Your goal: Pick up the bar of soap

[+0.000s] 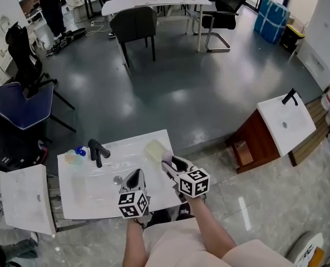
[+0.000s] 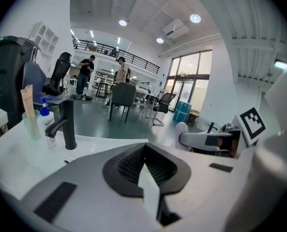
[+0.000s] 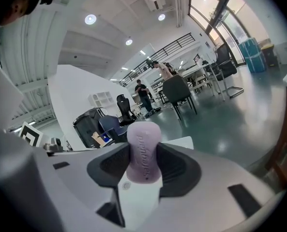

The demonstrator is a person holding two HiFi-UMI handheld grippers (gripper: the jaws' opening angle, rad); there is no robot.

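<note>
Right gripper clamped on pale lilac oblong soap bar at far right corner of white washbasin top. Left gripper closed, empty. Grasp made; lift clear apparently remaining.

Pale lilac soap bar; black faucet; white sink.

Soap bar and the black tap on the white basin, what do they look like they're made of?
The pale lilac rounded soap bar: solid soap, waxy matte, with lettering pressed into its face. The black tap: probably metal with a matte black coating; it shows only a faint sheen.
</note>
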